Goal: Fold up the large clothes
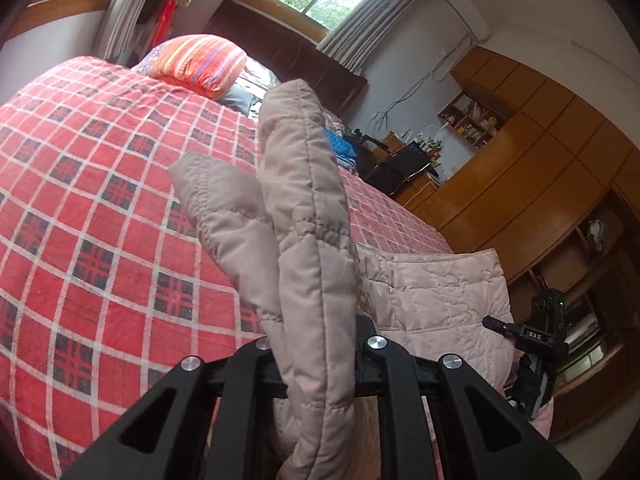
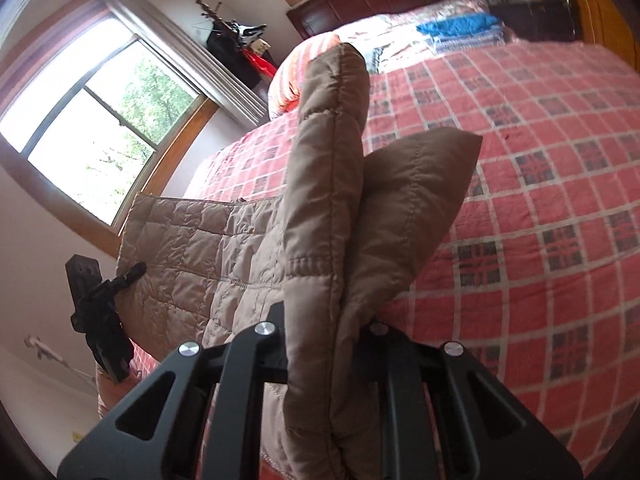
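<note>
A beige quilted jacket point(image 1: 304, 208) is held up over a bed with a red plaid cover point(image 1: 100, 200). My left gripper point(image 1: 320, 344) is shut on a thick folded edge of it, which stands up between the jaws. The rest of the jacket spreads to the right toward my right gripper point(image 1: 536, 344). In the right wrist view, my right gripper point(image 2: 324, 332) is shut on another folded edge of the jacket point(image 2: 332, 184). The quilted body hangs to the left, where the left gripper point(image 2: 100, 304) holds it. The fabric hides the fingertips in both views.
An orange striped pillow point(image 1: 200, 60) and folded blue cloth point(image 1: 340, 144) lie near the dark headboard point(image 1: 288, 52). A wooden wardrobe point(image 1: 520, 160) stands on the far side. A window point(image 2: 92, 132) is in the wall on the bed's other side. The plaid cover point(image 2: 540, 200) stretches ahead.
</note>
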`<state>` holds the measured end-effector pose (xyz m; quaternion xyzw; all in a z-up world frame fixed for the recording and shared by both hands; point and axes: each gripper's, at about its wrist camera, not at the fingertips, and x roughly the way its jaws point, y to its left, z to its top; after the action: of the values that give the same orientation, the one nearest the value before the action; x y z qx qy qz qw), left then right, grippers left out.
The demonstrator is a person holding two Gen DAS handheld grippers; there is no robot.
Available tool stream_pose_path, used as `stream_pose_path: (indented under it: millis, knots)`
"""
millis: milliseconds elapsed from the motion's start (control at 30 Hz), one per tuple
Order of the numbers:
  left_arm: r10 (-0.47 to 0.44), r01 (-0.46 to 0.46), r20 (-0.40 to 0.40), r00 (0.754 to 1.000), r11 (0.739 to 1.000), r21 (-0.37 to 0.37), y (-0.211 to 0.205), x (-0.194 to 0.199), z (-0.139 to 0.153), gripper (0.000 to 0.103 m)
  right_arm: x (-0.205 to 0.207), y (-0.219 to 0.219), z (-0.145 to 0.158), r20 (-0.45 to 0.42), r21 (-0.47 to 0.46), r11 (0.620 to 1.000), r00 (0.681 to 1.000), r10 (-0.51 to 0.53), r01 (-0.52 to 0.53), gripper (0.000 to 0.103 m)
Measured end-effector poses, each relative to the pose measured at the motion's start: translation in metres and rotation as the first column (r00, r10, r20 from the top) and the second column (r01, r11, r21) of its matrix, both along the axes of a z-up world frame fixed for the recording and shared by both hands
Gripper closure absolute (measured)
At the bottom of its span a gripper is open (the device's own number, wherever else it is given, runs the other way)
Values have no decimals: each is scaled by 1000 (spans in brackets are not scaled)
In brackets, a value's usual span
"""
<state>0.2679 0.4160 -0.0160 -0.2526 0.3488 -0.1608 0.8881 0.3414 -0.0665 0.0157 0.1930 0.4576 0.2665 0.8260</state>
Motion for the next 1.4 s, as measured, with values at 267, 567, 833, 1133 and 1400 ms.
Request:
stream_pose_path:
  millis: [267, 567, 833, 1133, 1400]
  knots:
    - [-37, 37, 56, 998, 999, -4, -4, -78, 24, 90, -84, -16, 32, 59, -26, 999, 998, 21, -20, 90]
    - [-46, 50, -78, 996, 997, 51, -8, -115, -40, 89, -127, -10, -22, -55, -38, 997, 997, 62, -64, 90]
    - [-17, 36, -181, 983, 994, 100, 9, -114, -106, 84, -117, -21, -86, -192, 12, 1000, 981, 22, -20, 88]
    - [-23, 46, -160, 987, 989, 140, 5, -119, -131, 74, -120, -23, -121, -247, 63, 998, 969, 6, 9, 82]
    - [-17, 39, -149, 989, 988, 148, 5, -119, -135, 72, -114, -30, -131, -251, 125, 992, 968, 4, 28, 77]
